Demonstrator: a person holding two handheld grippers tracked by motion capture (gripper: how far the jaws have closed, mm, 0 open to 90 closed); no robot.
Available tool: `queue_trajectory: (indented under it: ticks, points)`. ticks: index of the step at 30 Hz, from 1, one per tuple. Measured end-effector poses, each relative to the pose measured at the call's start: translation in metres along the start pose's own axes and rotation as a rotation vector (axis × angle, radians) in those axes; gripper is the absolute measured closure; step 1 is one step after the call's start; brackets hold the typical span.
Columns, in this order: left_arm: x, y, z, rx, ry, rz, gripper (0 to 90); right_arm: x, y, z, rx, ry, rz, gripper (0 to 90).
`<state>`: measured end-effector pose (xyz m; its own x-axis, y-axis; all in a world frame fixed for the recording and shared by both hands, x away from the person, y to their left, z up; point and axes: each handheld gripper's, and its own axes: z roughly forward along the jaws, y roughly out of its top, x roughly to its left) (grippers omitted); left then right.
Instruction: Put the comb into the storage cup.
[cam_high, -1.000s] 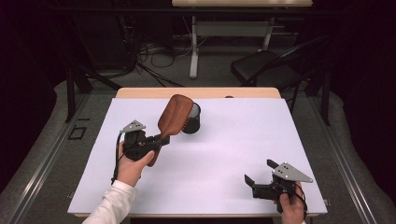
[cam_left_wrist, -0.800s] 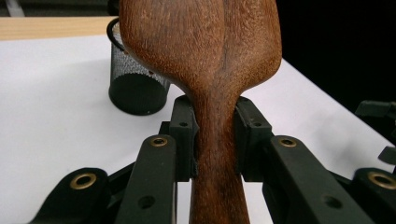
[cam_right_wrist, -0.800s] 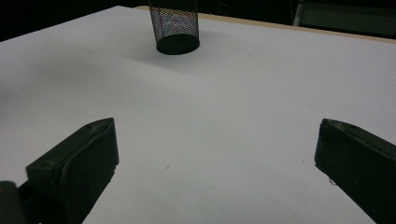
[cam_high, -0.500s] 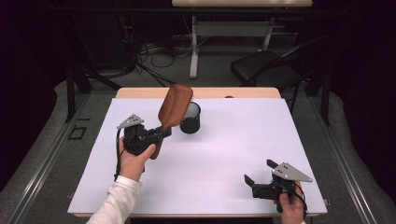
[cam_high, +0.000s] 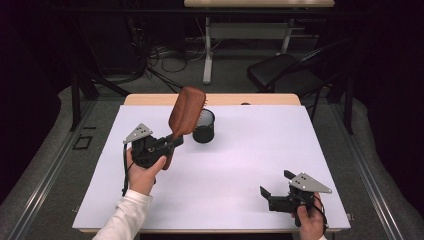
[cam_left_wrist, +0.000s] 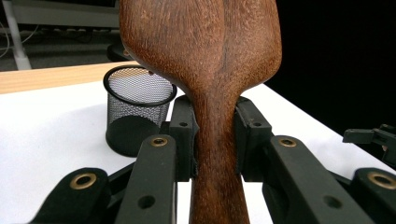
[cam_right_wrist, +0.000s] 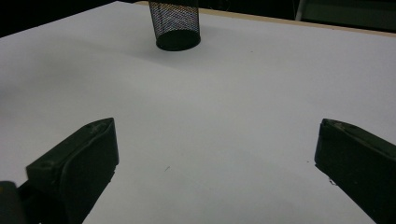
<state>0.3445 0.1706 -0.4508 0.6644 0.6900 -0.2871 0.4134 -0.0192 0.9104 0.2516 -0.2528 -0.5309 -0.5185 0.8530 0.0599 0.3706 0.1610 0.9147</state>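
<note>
The white table is the largest item; a strip of bare wood shows along its far edge. No brand, label or writing can be read on any item.

The wooden brush is a brown paddle-shaped piece with a broad oval head and a narrow handle. It is held clear of the table, tilted with the head up and away from the person, directly beside and above the rim of the black mesh cup. In the left gripper view the brush stands upright between the jaws, its wood-grain back toward the camera.

The left gripper is clamped on the brush handle, the jaws at a narrow setting with both pads pressed against the wood.

The right gripper is held at the near right corner of the table, well apart from the brush. Its jaws stand wide, with bare table surface between them.

The mesh cup stands upright on the far half of the table, near the centre.
</note>
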Motion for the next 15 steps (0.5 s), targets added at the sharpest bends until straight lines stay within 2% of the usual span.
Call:
queue_trajectory:
  ticks: [6,12,15]
  points:
    - [-0.001,-0.002,0.000,0.007,-0.018,-0.002,72.3,-0.001,0.009,0.003,0.012,-0.006,-0.013,0.0]
    - [-0.003,-0.004,0.002,0.012,-0.028,0.000,72.3,-0.001,0.022,0.007,0.031,0.001,0.012,0.0]
    - [-0.004,-0.004,0.003,0.013,-0.037,-0.004,72.3,-0.001,0.030,0.010,0.045,0.012,0.010,0.0]
